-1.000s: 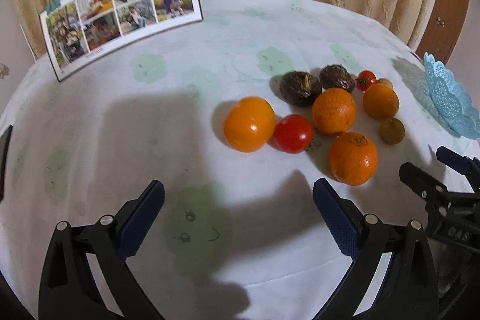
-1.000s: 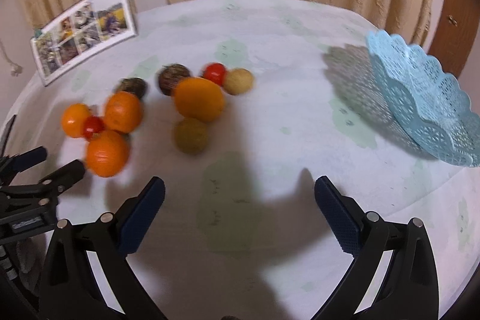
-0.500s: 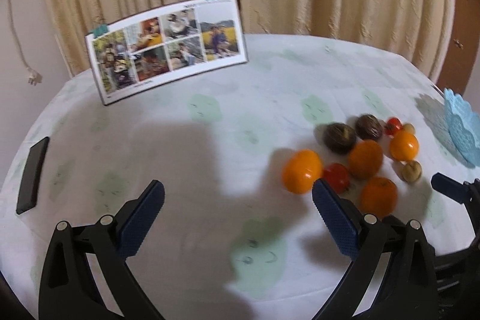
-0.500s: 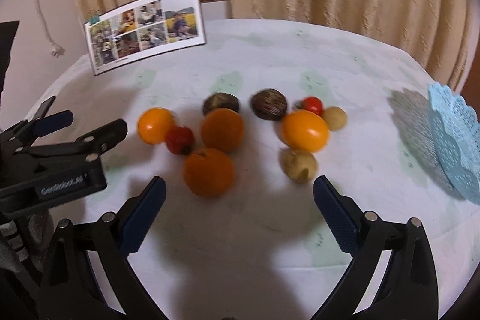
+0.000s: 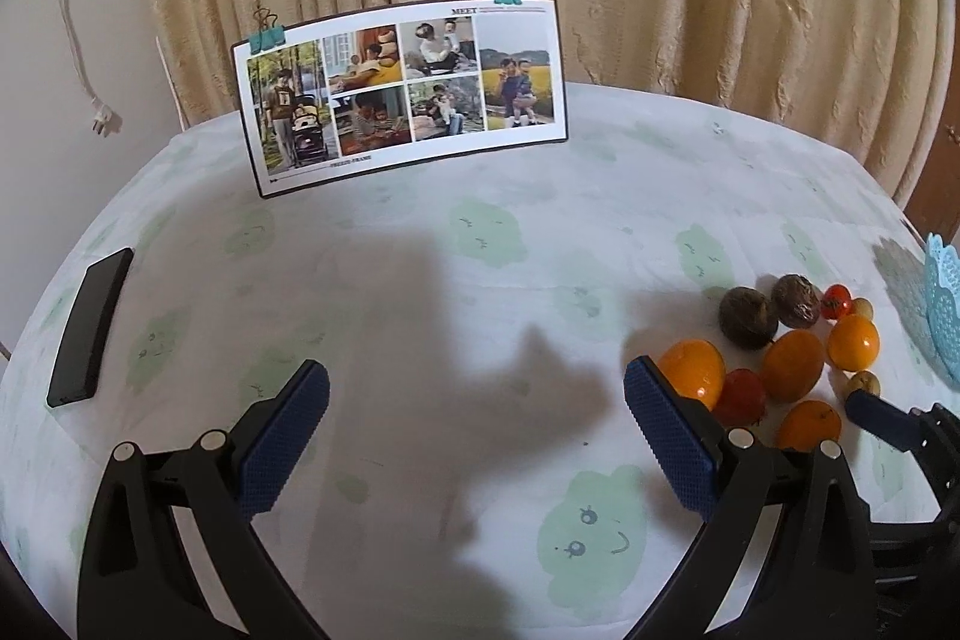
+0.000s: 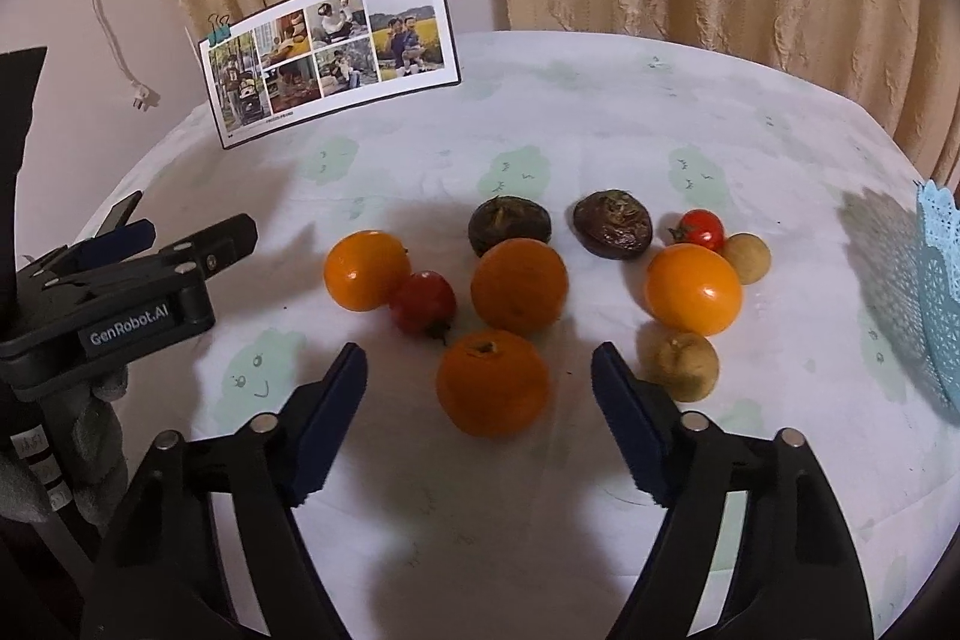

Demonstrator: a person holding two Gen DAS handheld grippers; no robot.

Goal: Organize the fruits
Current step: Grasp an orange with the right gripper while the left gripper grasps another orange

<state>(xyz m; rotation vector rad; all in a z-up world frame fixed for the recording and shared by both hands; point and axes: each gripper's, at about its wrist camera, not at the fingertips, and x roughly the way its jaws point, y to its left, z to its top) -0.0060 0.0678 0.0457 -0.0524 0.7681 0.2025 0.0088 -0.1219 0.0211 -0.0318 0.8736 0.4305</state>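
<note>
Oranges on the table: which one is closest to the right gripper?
The orange with its stem dimple facing up, lying just ahead of the closing right gripper; the others sit farther back.

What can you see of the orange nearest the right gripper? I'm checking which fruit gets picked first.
The nearest orange is round, matte and dimpled, its dark stem scar facing up. It sits on the tablecloth in front of the right gripper, whose closing jaws do not touch it. A red tomato and another orange lie close behind; contact is unclear.
</note>
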